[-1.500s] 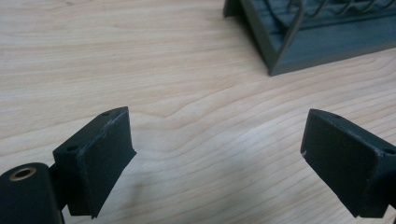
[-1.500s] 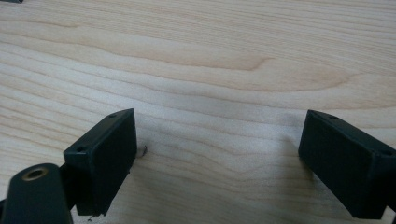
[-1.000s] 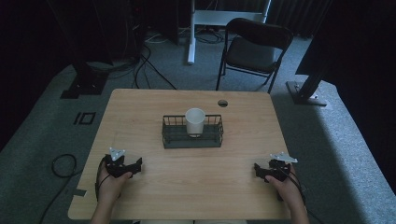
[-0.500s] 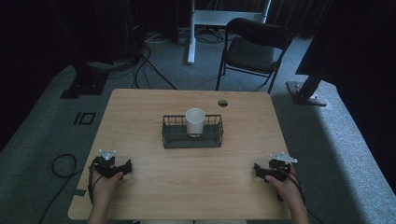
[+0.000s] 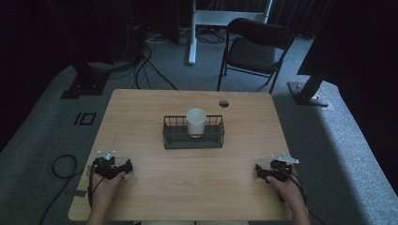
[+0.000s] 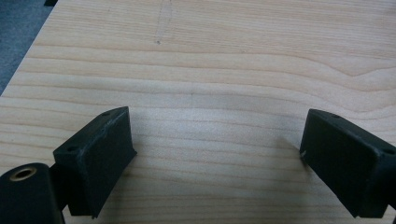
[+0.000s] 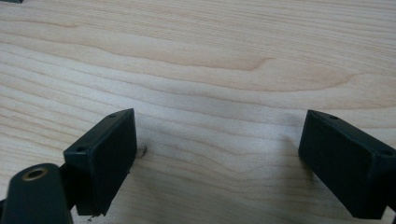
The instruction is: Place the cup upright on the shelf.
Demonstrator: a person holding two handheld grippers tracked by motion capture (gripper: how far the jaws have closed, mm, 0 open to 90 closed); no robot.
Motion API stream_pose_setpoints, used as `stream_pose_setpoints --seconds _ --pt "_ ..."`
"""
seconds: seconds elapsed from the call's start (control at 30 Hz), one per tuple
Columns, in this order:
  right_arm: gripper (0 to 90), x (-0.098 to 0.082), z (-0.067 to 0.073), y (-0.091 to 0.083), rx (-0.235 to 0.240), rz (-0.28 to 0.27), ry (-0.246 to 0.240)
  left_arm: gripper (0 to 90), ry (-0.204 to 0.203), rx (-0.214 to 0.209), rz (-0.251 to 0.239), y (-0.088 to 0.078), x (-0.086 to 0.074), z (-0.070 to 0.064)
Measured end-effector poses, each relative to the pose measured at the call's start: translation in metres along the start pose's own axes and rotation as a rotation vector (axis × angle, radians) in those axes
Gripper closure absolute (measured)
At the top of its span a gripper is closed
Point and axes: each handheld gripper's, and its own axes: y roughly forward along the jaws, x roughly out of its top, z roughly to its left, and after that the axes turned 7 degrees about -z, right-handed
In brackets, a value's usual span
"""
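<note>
A white paper cup (image 5: 195,122) stands upright inside a dark wire basket (image 5: 174,138) at the middle of the wooden table (image 5: 155,103). My left gripper (image 5: 126,165) rests near the table's front left corner, held by a hand, well short of the basket. In the left gripper view its jaws stand apart over bare wood, left gripper (image 6: 215,122) open and holding nothing. My right gripper (image 5: 258,170) lies near the front right edge in the other hand. Its own view shows the right gripper (image 7: 218,119) open too, with wood grain between the jaws.
A round cable hole (image 5: 224,103) sits in the table's far right part. Beyond the table stand a black folding chair (image 5: 256,49) and a white desk leg (image 5: 191,33). Cables (image 5: 63,165) lie on the grey carpet at the left.
The left hand and its gripper have shifted a little to the left along the front edge. The right gripper, basket and cup have stayed put.
</note>
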Motion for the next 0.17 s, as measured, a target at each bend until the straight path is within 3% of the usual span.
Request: stream_pose_setpoints --seconds 0.17 --pt "10.9 0.0000 0.0000 0.0000 0.000 0.000 0.000 9.8 -0.001 0.000 0.000 0.0000 0.0000 0.0000"
